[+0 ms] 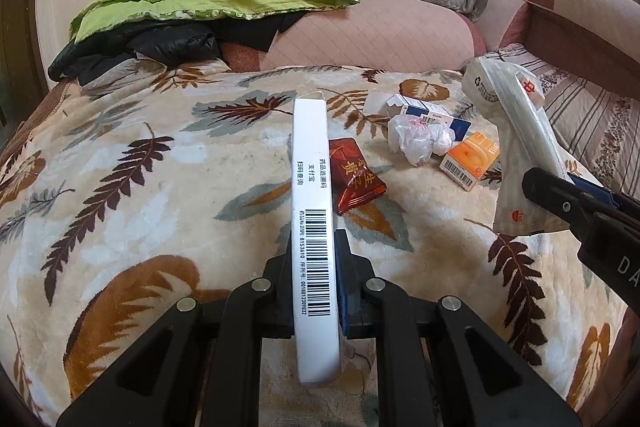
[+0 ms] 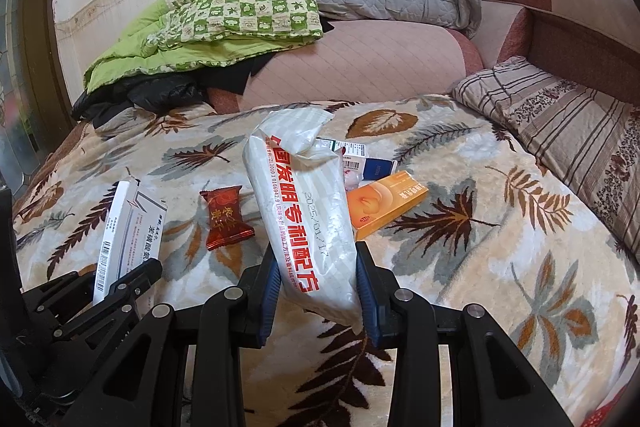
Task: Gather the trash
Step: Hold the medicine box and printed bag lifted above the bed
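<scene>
Left gripper clamps white box, right gripper white bag — hiding litter behind.

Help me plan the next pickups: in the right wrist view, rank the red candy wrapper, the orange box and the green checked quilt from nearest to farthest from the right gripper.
1. Red candy wrapper, just left of the right gripper, on the leaf blanket.
2. Orange box, ahead and right; nearly as close, so barely ranked second.
3. Green checked quilt, far back on the sofa.

Soft even daylight, faint shadows, sharp centre; fisheye bending, dark vignetted corners.
</scene>
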Demonstrator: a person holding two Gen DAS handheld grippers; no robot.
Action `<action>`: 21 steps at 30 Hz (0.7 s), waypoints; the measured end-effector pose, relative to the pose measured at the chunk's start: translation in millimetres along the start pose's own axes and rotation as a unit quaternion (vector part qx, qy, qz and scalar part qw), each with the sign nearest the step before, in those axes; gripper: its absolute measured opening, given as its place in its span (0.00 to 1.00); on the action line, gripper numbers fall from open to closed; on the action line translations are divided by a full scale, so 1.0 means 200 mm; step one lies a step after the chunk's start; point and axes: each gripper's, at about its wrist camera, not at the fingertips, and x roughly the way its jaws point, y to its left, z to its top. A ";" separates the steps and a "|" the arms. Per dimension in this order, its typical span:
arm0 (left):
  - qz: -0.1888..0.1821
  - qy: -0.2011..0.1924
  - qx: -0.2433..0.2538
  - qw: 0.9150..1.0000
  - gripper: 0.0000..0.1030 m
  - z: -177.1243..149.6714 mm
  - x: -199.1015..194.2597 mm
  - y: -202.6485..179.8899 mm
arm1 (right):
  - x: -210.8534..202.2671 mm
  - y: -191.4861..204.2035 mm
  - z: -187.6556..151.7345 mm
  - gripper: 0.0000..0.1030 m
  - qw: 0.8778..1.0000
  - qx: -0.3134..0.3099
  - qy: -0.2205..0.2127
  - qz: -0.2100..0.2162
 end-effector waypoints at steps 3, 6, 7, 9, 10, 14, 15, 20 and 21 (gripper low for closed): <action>-0.001 0.001 0.000 1.000 0.13 0.00 0.00 0.00 | 0.00 0.01 0.00 0.37 1.000 -0.001 0.002 -0.005; -0.003 0.002 -0.004 1.000 0.13 0.00 0.01 0.01 | 0.02 0.01 0.00 0.37 1.000 -0.006 0.008 -0.016; -0.004 0.003 -0.005 1.000 0.13 0.00 0.01 0.01 | 0.02 0.01 0.00 0.37 1.000 -0.008 0.010 -0.021; -0.005 0.005 -0.008 1.000 0.13 -0.01 0.01 0.02 | 0.03 0.02 0.00 0.37 0.999 -0.010 0.015 -0.030; -0.005 0.005 -0.009 1.000 0.13 -0.01 0.01 0.02 | 0.03 0.02 -0.01 0.37 0.999 -0.012 0.018 -0.036; -0.005 0.006 -0.009 1.000 0.13 0.00 0.01 0.02 | 0.04 0.01 -0.01 0.37 0.998 -0.019 0.023 -0.057; -0.006 0.006 -0.009 1.000 0.13 -0.01 0.01 0.02 | 0.05 0.01 -0.01 0.37 0.998 -0.020 0.025 -0.061; -0.006 0.006 -0.009 1.000 0.13 0.00 0.01 0.02 | 0.05 0.00 -0.01 0.37 0.997 -0.020 0.029 -0.067; -0.006 0.006 -0.009 1.000 0.13 0.00 0.01 0.02 | 0.05 0.00 -0.01 0.37 0.997 -0.020 0.028 -0.067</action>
